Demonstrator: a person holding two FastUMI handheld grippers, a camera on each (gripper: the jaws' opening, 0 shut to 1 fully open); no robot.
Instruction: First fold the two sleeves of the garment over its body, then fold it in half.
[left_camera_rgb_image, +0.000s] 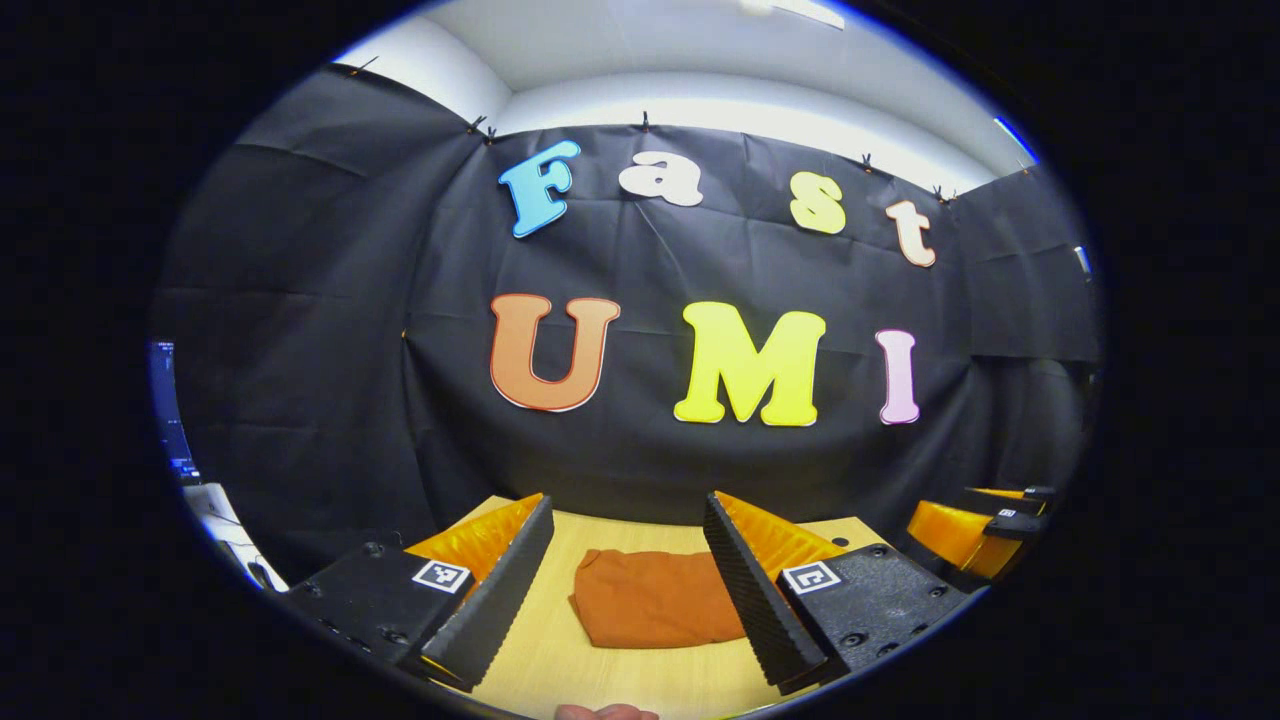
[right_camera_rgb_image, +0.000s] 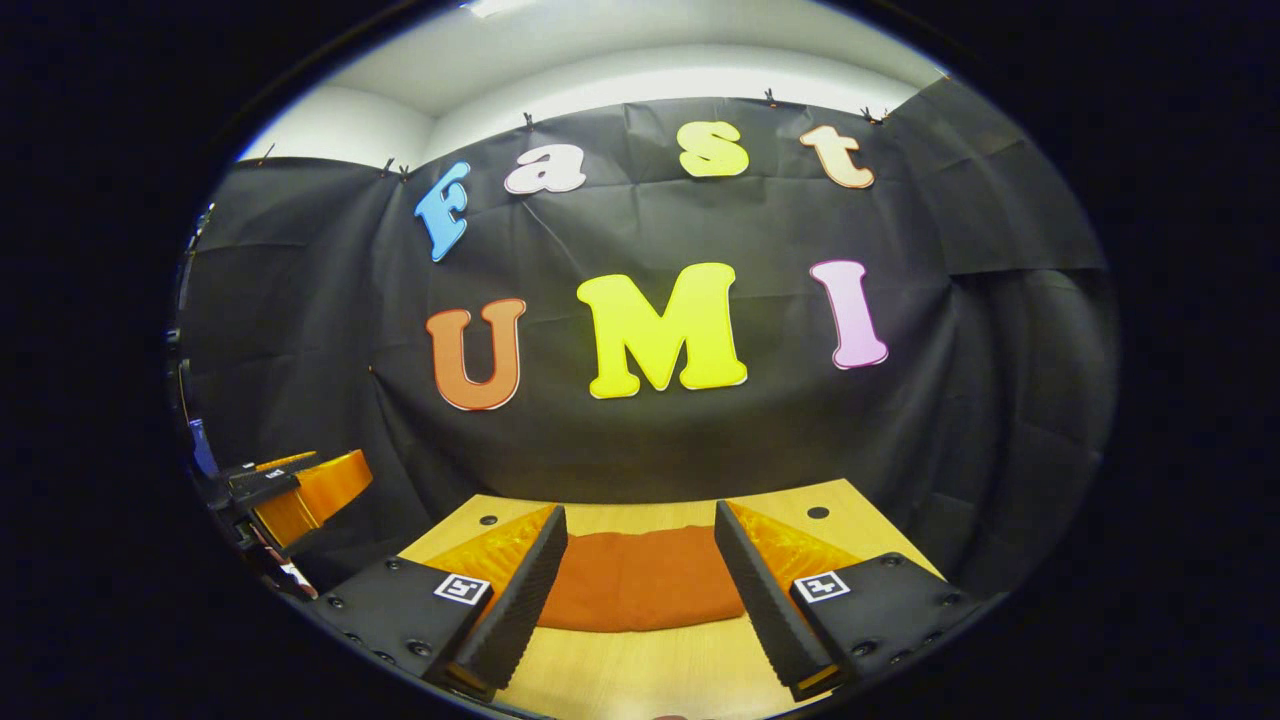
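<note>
The garment (left_camera_rgb_image: 655, 598) is a soft, rust-orange cloth lying on the pale wooden table (left_camera_rgb_image: 600, 670) as a compact, roughly rectangular bundle with rounded corners and a few shallow creases. In the right gripper view the garment (right_camera_rgb_image: 640, 580) sits near the table's far edge, close to the black cloth wall (right_camera_rgb_image: 1000, 400), and two small dark holes mark the tabletop (right_camera_rgb_image: 640, 680).

The left gripper (left_camera_rgb_image: 628, 590) is held level above the table, pointing at the wall, its ribbed black pads spread wide with nothing between them. The right gripper (right_camera_rgb_image: 640, 590) is posed the same way, fingers apart and empty, orange shells behind the pads. Each gripper hangs clear of the garment. At the left view's far right edge, the right gripper (left_camera_rgb_image: 985, 530) shows alongside.
</note>
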